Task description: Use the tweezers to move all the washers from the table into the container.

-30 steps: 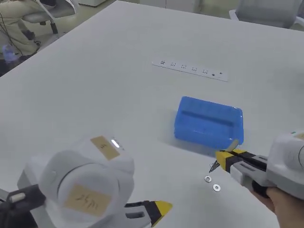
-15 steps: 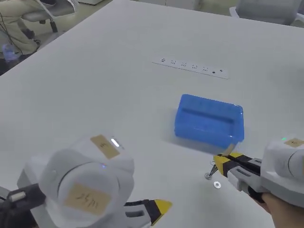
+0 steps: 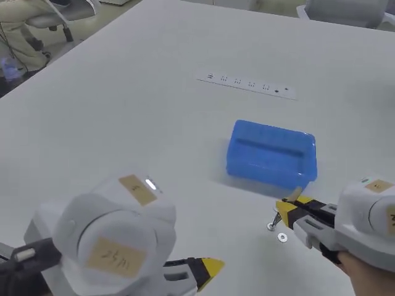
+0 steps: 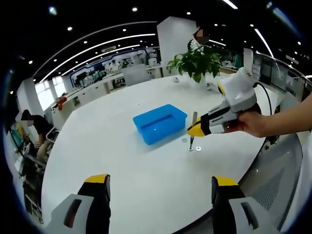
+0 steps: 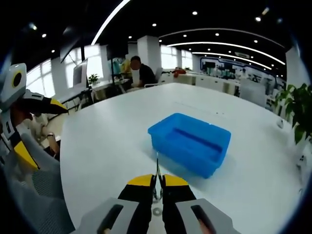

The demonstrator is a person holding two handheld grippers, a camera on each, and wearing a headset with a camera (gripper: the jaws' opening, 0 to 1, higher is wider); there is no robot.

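Right gripper (image 3: 285, 206) pinching tweezers (image 3: 276, 217) dropped; tip now at washer (image 3: 270, 227), container's (image 3: 271, 154) 6 o'clock. Pickup likely next. Left gripper (image 4: 161, 180) spread.

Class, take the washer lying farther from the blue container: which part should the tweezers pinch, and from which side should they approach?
The washer lies flat on the table, so its thin outer edge offers little to pinch. Probably best: come steeply from above, put one tip of the tweezers through the hole and the other outside the rim, then squeeze the ring's wall.
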